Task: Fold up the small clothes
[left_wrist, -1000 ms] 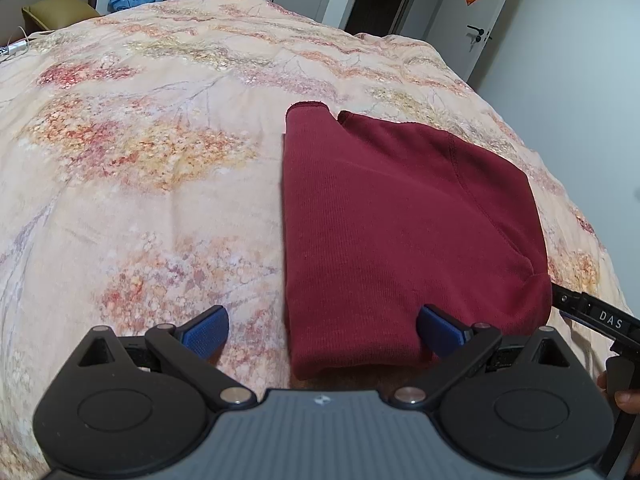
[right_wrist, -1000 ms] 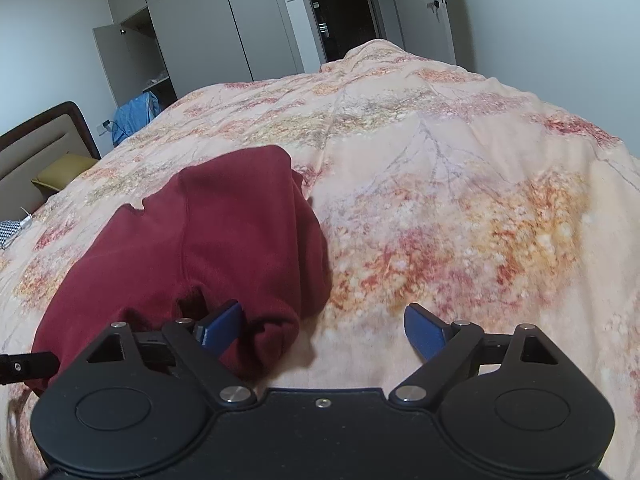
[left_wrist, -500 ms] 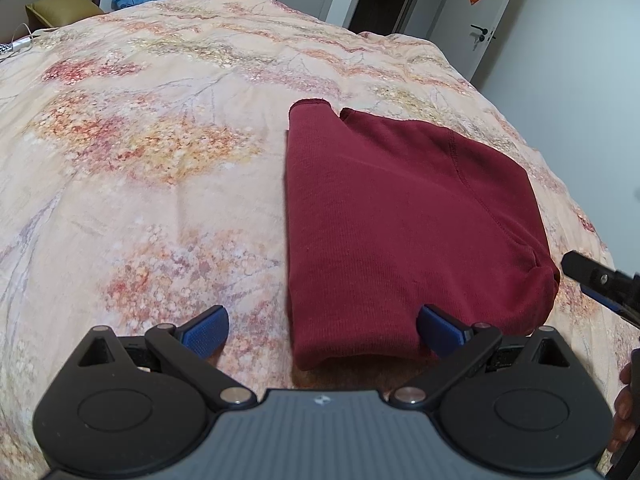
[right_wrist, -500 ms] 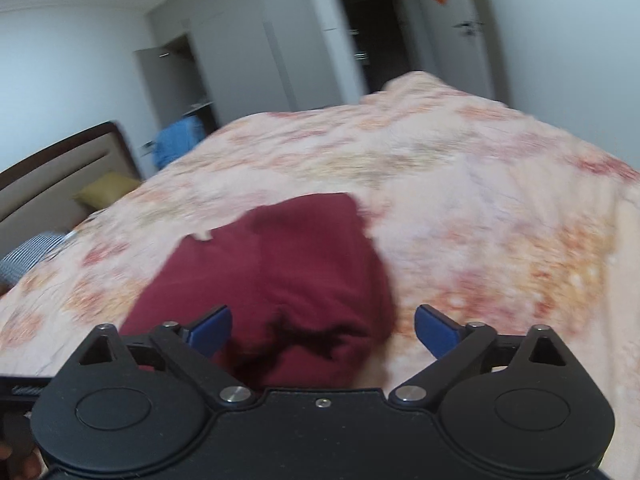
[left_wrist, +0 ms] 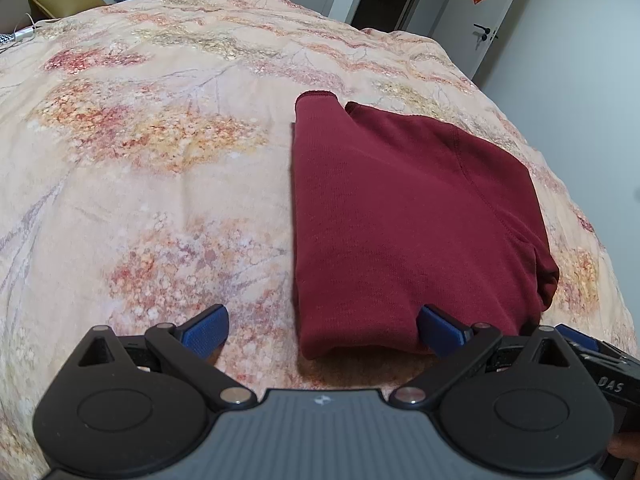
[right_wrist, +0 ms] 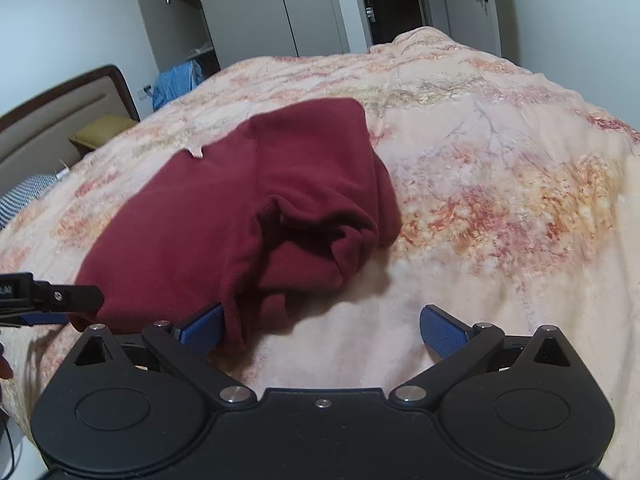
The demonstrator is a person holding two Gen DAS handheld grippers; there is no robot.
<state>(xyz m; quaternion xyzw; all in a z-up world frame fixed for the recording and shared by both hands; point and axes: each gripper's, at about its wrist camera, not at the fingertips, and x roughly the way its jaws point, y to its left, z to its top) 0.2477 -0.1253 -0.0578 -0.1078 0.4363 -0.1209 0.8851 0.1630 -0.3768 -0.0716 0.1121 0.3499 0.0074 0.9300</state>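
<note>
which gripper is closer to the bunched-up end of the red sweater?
Right. The right gripper straddles the bunched corner of the red sweater; the left gripper straddles its opposite, smooth near corner.

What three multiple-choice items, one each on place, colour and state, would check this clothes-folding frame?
1. Where does the garment lie?
A. On the floral bedspread
B. On the floor
C. Inside the wardrobe

2. What colour is the garment?
A. Blue
B. Dark red
C. White

3. How do the left tongs and right tongs stand?
A. Both shut on the garment
B. Left shut, right open
C. Both open, gripping nothing

Answers:
1. A, since the patterned bedspread shows on every visible side of it.
2. B, as both wrist views show the same dark red knit.
3. C, because each pair of blue pads sits wide apart, with no cloth pinched between them.
</note>
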